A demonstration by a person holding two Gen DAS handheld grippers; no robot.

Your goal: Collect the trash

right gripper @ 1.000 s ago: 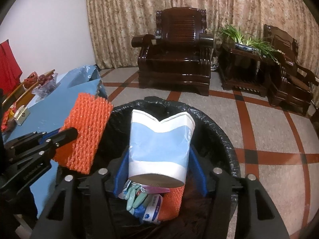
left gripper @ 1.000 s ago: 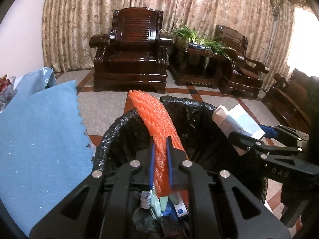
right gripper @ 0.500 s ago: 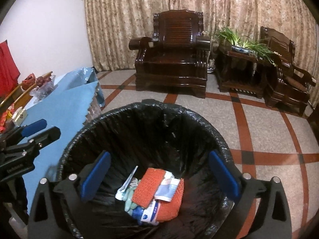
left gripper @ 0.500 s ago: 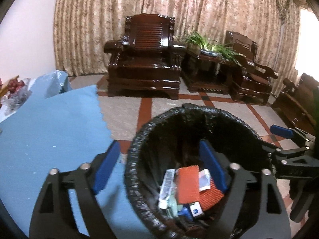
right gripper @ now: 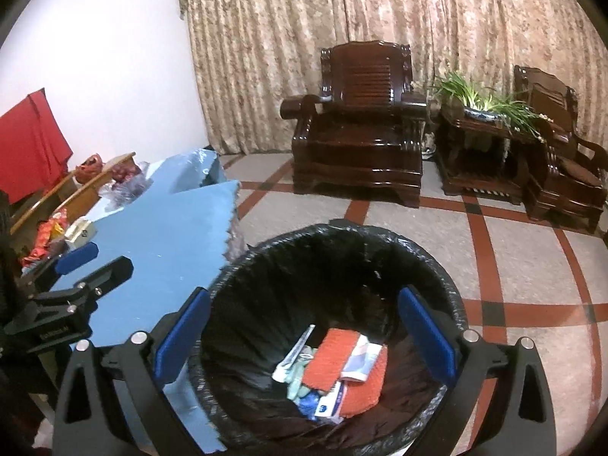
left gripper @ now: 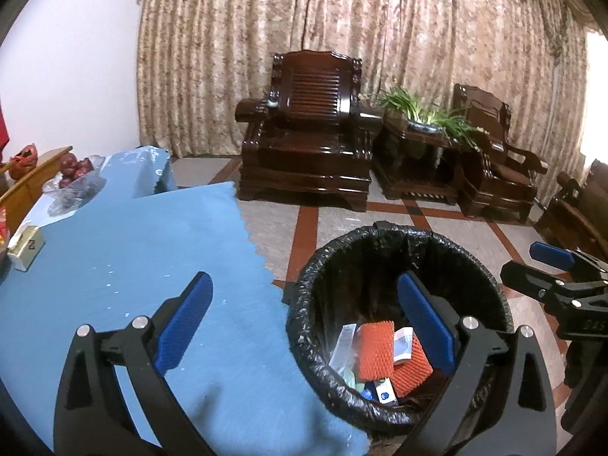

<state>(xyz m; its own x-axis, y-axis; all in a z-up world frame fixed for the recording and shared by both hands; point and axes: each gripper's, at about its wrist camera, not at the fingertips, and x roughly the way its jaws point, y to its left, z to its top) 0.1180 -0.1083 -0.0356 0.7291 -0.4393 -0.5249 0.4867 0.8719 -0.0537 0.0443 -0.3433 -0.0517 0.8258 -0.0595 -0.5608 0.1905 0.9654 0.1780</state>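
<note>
A bin lined with a black bag [left gripper: 380,230] [right gripper: 342,228] stands on the floor beside the table. At its bottom lie orange foam netting [left gripper: 374,349] [right gripper: 330,357], a flattened white-and-blue paper cup [left gripper: 402,345] [right gripper: 361,361] and other small trash. My left gripper [left gripper: 304,281] [right gripper: 87,262] hovers over the table edge and the bin's left rim; its jaws are opening, with nothing between them. My right gripper [right gripper: 304,296] [left gripper: 539,262] is open above the bin, holding nothing.
A blue cloth [left gripper: 133,247] covers the table on the left. A small box [left gripper: 26,247] and a bag of red fruit [left gripper: 72,167] lie at its far end. Dark wooden armchairs [left gripper: 311,133] and a plant stand [left gripper: 418,144] line the curtained wall across the tiled floor.
Both grippers opened: the orange netting left the left one and the paper cup left the right one, and both now lie in the bin. Both grippers then rose and drew back.
</note>
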